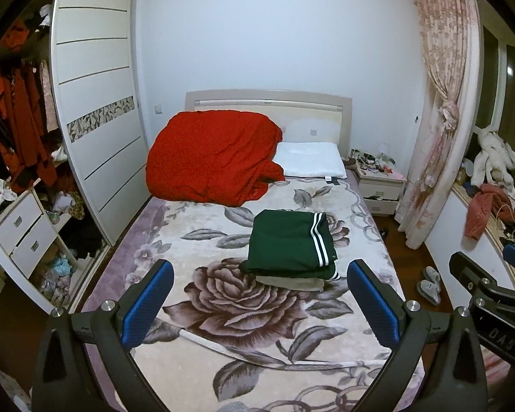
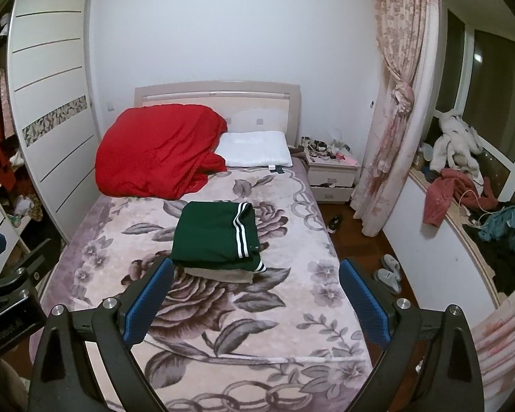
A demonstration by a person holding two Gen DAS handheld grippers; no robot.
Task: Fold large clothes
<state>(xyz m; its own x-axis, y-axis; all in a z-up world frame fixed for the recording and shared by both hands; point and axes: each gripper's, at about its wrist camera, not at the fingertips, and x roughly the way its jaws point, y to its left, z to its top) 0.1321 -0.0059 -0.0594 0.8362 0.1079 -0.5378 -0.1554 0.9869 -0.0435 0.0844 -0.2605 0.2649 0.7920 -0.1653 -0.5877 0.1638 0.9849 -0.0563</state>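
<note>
The green garment (image 1: 292, 243) is seen folded atop a beige one mid-bed (image 1: 223, 350); left gripper (image 1: 259, 295) and right gripper (image 2: 255, 292) are held released, empty; another garment must be fetched next.

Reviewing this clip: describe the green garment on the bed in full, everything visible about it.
The green garment is dark green, knit-looking fabric with two white stripes running along its right side. It is folded into a neat, flat, roughly rectangular stack of several layers. It lies on top of a smaller folded beige piece, which peeks out at the near edge; both rest on the floral blanket near the middle of the bed. No gripper touches it.
</note>
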